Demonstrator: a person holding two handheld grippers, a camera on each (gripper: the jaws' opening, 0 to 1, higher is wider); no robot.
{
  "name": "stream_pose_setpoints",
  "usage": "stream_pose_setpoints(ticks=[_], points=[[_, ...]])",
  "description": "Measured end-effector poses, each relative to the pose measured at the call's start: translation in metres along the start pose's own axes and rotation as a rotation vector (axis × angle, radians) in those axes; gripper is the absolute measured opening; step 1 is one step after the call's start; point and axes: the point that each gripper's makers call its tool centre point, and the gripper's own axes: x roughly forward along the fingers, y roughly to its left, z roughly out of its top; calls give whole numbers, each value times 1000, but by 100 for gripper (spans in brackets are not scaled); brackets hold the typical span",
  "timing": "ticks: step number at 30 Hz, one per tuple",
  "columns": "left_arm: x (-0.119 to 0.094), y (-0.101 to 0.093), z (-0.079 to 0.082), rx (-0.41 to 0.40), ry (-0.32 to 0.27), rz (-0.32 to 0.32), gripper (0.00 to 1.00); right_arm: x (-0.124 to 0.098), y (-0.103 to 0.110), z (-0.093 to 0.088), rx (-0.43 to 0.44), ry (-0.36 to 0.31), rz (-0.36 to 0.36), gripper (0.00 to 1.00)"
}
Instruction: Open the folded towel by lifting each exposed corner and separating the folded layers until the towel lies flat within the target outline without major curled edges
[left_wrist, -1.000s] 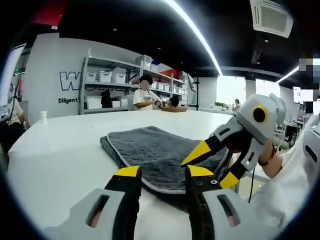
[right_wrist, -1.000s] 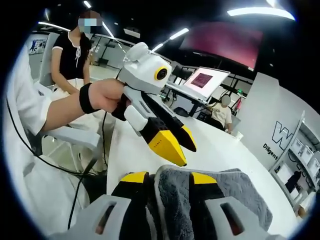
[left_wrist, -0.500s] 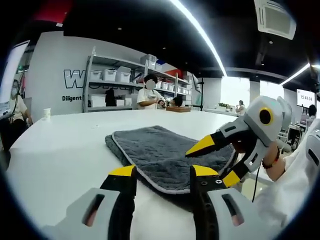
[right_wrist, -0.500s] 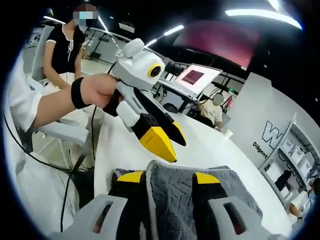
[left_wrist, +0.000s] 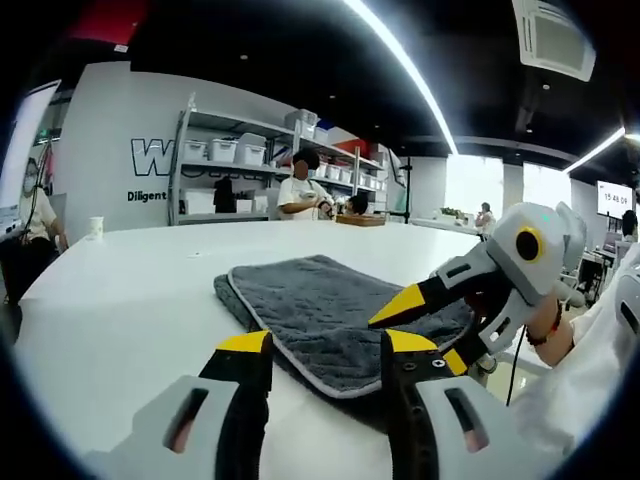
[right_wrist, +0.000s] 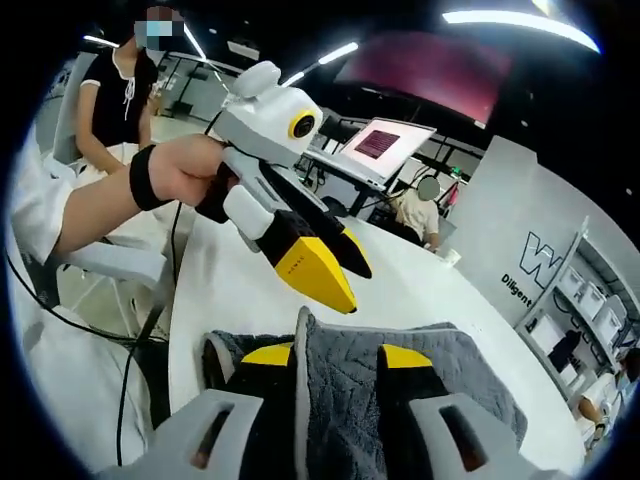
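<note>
In the left gripper view, one grey towel (left_wrist: 330, 310) lies folded on the white table (left_wrist: 130, 300), with a pale trimmed edge running along its near side. The left gripper (left_wrist: 325, 348) rises from the bottom of the view with its two yellow-tipped jaws spread apart — nothing between them; the towel's near edge lies just ahead of the tips and the right jaw overlaps its corner in the picture, though contact cannot be judged. From the right comes the right gripper (left_wrist: 425, 335), held in a hand (left_wrist: 535, 320) with a dark wrist band; its two yellow tips sit at the towel's right edge, the upper one above the cloth and the lower one beneath it. Behind the table stands one shelf rack (left_wrist: 230, 170) with white bins, and two people (left_wrist: 300, 190) sit near it. One small white cup (left_wrist: 95, 227) stands at the table's far left.

In the right gripper view, the right gripper (right_wrist: 325, 352) has a raised fold of the towel (right_wrist: 400, 375) standing between its two jaws — the pale trimmed edge runs upright beside the left jaw. The jaws flank that fold, pinching it. The left gripper (right_wrist: 335, 275) hangs above the cloth just beyond, held in a hand (right_wrist: 185, 175), tips pointing down toward the towel and apart from it. One open laptop (right_wrist: 375, 150) with a pinkish screen sits farther along the table (right_wrist: 230, 290), and one person (right_wrist: 415, 215) sits behind it.
</note>
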Motion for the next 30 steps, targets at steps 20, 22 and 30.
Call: stream_pose_setpoints(ticks=[20, 22, 30], points=[[19, 17, -5, -66, 16, -1, 42, -4, -7, 1, 109, -72, 40, 0], [22, 18, -5, -79, 22, -6, 42, -5, -7, 0, 110, -72, 39, 0], [31, 16, 1, -86, 15, -9, 41, -13, -12, 3, 245, -138, 68, 0]])
